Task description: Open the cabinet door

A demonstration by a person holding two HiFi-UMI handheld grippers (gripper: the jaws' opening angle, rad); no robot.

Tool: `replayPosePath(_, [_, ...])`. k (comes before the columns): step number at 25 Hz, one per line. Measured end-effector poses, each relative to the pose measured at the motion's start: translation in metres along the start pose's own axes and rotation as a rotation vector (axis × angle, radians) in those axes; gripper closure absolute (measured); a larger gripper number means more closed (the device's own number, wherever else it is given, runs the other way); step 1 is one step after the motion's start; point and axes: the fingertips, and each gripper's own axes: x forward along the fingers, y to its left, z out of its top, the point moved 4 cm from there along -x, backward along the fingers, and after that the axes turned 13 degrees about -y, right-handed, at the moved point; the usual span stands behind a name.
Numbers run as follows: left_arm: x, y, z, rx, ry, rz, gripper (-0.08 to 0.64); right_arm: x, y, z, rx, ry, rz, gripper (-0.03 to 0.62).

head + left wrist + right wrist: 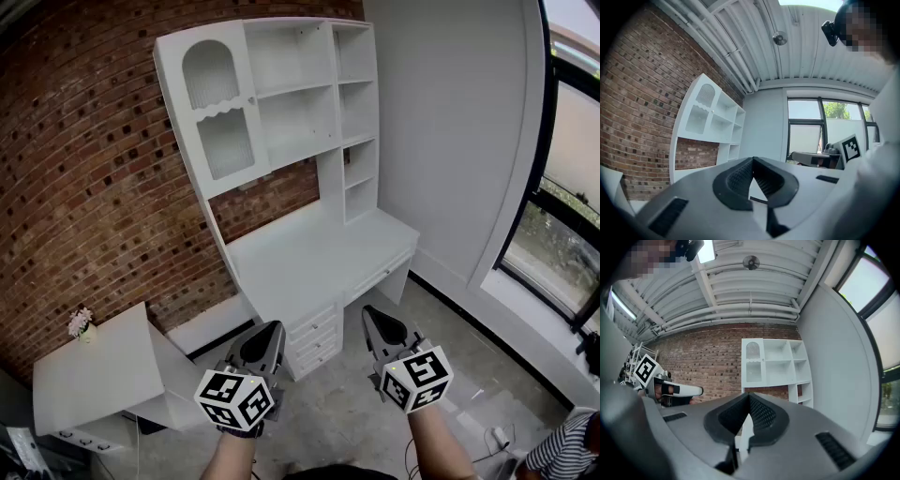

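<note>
A white desk with a shelf hutch stands against the brick wall. Its cabinet door, at the hutch's upper left, has an arched window panel and a small knob on its right edge; it is closed. The door also shows small in the left gripper view and the right gripper view. My left gripper and right gripper hover low in front of the desk, far below the door. Both left gripper and right gripper are shut with nothing held.
The desktop juts out over a stack of drawers. A low white table with a small flower pot stands left. Windows line the right wall. A striped sleeve and cables lie bottom right.
</note>
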Motion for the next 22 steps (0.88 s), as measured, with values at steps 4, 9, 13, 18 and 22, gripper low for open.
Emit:
replayPosePath(4, [0.002,-0.003,0.0,0.003,-0.001,0.006,0.555,-0.002,-0.004,0.002,0.02,0.0,0.012,0.589])
replayPosePath(9, [0.002,-0.008,0.001,0.006,-0.006,0.02,0.555,-0.007,-0.007,0.008,0.038,-0.016,0.034,0.589])
replayPosePath(13, [0.003,-0.014,-0.001,0.013,-0.006,0.026,0.555,-0.012,-0.009,0.011,0.029,-0.026,0.043,0.589])
replayPosePath(18, [0.008,-0.023,-0.008,0.026,0.004,0.044,0.555,-0.02,-0.02,0.009,0.031,-0.011,0.062,0.589])
replayPosePath(22, [0.01,-0.029,-0.009,0.042,0.01,0.067,0.555,-0.027,-0.032,0.007,0.04,0.005,0.066,0.589])
